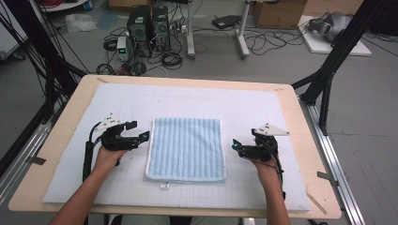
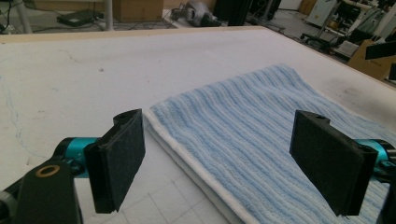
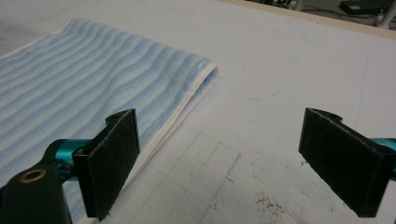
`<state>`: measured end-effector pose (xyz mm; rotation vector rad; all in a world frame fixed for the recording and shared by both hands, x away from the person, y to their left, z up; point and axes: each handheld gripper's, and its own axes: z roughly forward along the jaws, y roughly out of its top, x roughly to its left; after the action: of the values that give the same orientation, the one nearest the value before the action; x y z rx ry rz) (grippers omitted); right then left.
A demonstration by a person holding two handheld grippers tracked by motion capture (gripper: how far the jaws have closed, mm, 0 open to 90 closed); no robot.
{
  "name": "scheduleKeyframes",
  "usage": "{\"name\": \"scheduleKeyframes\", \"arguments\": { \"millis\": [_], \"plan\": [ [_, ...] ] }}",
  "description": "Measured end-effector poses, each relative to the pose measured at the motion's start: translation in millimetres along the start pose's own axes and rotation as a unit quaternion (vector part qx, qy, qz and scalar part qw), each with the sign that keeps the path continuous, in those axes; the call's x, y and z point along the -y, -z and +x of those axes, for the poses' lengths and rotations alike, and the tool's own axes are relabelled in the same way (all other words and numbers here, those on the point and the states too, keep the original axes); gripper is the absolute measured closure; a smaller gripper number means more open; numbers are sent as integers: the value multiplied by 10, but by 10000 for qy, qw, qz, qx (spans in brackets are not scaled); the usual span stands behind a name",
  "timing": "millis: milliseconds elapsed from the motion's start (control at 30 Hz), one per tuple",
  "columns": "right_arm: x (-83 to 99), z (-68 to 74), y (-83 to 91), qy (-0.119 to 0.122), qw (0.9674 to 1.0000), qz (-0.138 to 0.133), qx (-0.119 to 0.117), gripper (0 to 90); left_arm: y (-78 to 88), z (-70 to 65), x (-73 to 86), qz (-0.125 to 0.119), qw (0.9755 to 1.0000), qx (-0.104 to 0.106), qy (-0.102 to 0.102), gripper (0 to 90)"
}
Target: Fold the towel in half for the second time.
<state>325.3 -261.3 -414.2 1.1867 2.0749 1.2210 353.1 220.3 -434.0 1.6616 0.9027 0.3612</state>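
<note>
Now both grippers flank the towel, fingers apart.

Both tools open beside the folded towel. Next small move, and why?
Probably ease the left tool right, onto the blue striped towel's left edge, then close. Its jaws stand wide open, already straddling that white-bordered edge in the left gripper view. The right tool is open too, just off the towel's right edge, nothing held.
</note>
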Motion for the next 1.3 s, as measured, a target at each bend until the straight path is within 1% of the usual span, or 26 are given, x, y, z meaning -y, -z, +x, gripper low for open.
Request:
{"name": "scheduleKeyframes", "arguments": {
  "millis": [233, 267, 300, 400, 433, 467, 533, 567, 600, 667, 733, 767, 833, 900, 933, 1000, 1033, 1067, 1167, 1200, 1233, 1267, 1300],
  "plan": [
    [8, -1, -3, -41, 10000, -13, -49, 116, -34, 7, -4, 83, 9999, -67, 51, 184],
    [9, -2, -4, -28, 10000, -12, -52, 116, -41, 12, -17, 95, 9999, -74, 50, 185],
    [9, 0, -3, -36, 10000, -7, -59, 116, -44, 14, -38, 84, 9999, -125, 44, 184],
    [9, -7, 3, -94, 9999, -44, -85, 116, -47, 41, -105, 65, 9998, -198, 35, 184],
    [9, -6, 6, -121, 9999, -33, -87, 116, -59, 62, -129, 53, 9997, -214, 75, 184],
    [11, -8, 2, -98, 9999, -36, -95, 116, -73, 77, -143, 40, 9996, -242, 104, 184],
    [12, -8, -1, -98, 9999, -34, -114, 116, -114, 129, -184, 128, 9989, -426, 149, 185],
    [12, -8, -1, -98, 9999, -34, -118, 116, -138, 159, -193, 122, 9986, -490, 183, 195],
    [12, -5, 1, -133, 9998, -19, -115, 116, -162, 188, -207, 196, 9981, -533, 240, 219],
    [12, -11, 5, -142, 9998, -25, -120, 116, -229, 242, -222, 311, 9972, -634, 239, 236],
    [15, -14, 3, -146, 9998, -25, -127, 116, -283, 269, -236, 434, 9966, -659, 221, 252],
    [17, -14, 0, -146, 9998, -21, -129, 116, -318, 281, -231, 416, 9967, -680, 173, 266],
    [25, -16, -13, -150, 9998, 15, -145, 116, -393, 304, -233, 594, 9959, -672, 124, 301],
    [33, -16, -30, -128, 9998, 39, -160, 116, -467, 319, -228, 661, 9954, -677, 142, 322],
    [35, -11, -36, -130, 9998, 71, -152, 116, -526, 330, -229, 739, 9949, -678, 129, 327],
    [39, -3, -46, -142, 9997, 98, -172, 116, -595, 342, -225, 785, 9944, -708, 73, 340],
    [41, -1, -51, -143, 9997, 113, -179, 116, -651, 346, -226, 901, 9934, -710, 30, 346],
    [43, -4, -54, -140, 9997, 118, -178, 116, -681, 348, -223, 931, 9932, -698, -1, 350],
    [46, -11, -54, -157, 9996, 119, -185, 116, -789, 350, -208, 1125, 9912, -690, -80, 361],
    [48, -13, -51, -174, 9996, 109, -176, 116, -814, 348, -198, 1188, 9905, -692, -72, 374],
    [49, -17, -49, -170, 9996, 121, -185, 116, -836, 349, -191, 1305, 9890, -687, -93, 405],
    [51, -15, -46, -198, 9996, 125, -178, 116, -855, 345, -183, 1369, 9881, -699, -111, 432],
    [53, -18, -47, -196, 9996, 126, -182, 116, -870, 328, -181, 1422, 9870, -726, -161, 447]
  ]
}}
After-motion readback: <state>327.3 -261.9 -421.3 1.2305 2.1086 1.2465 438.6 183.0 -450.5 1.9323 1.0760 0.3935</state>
